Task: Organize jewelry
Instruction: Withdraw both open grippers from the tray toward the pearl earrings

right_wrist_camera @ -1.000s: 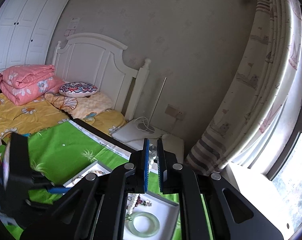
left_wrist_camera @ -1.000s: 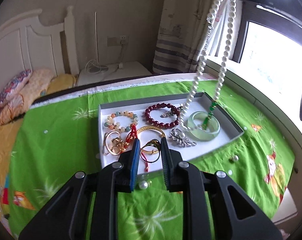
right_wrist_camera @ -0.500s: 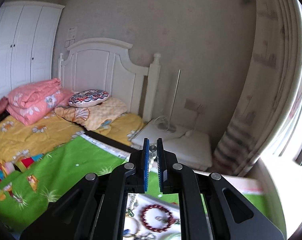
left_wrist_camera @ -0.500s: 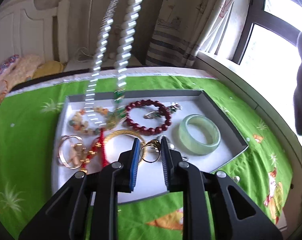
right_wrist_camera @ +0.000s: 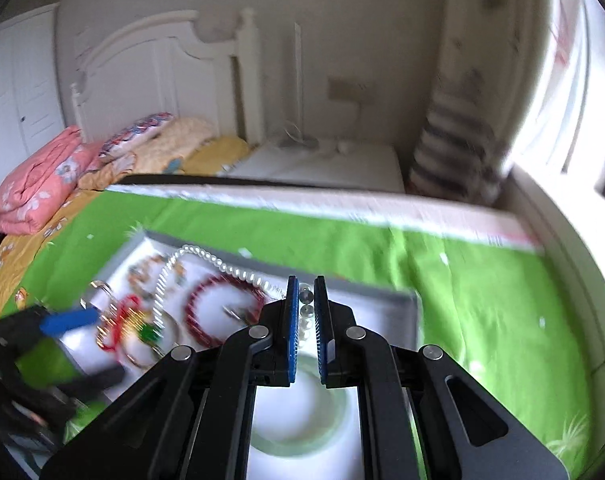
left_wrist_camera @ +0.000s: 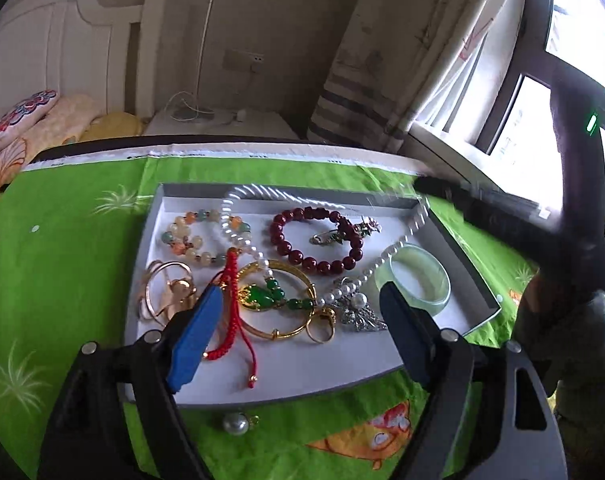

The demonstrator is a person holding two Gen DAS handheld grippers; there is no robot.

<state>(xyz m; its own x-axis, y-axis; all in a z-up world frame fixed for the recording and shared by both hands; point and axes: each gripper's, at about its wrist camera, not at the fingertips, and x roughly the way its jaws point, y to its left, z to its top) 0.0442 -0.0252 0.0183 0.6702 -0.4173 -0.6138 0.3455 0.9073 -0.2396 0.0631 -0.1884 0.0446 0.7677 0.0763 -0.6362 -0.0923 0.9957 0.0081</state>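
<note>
step in hand: laying the pearl necklace (left_wrist_camera: 398,248) down into the tray (left_wrist_camera: 342,364), so probably best lowered slowly and curled along the far wall, not dumped across everything else

right tongs (right_wrist_camera: 303,300): together, pinched on a couple of pearls at the strand's right end, hanging over the tray's right side above the pale green bangle (left_wrist_camera: 414,280)

left tongs (left_wrist_camera: 302,308): opening right now, pads wide apart over the near middle of the tray, nothing pressed between them

necklace: already draped inside the tray, looping from the far left over the pastel bead bracelet (left_wrist_camera: 190,236), green pendant (left_wrist_camera: 258,296) resting on the gold bangle (left_wrist_camera: 278,332), then back up to the right tongs

tip: worth letting go only once the strand is slack, otherwise likely to drag the dark red bracelet (left_wrist_camera: 314,240) or snag the red cord (left_wrist_camera: 230,320)

stray bit: one loose pearl bead (left_wrist_camera: 235,423) on the green cloth (left_wrist_camera: 62,240), just near of the tray, still needs picking up

writing: no brand or label readable; print along the cloth's white far edge too small to make out
</note>
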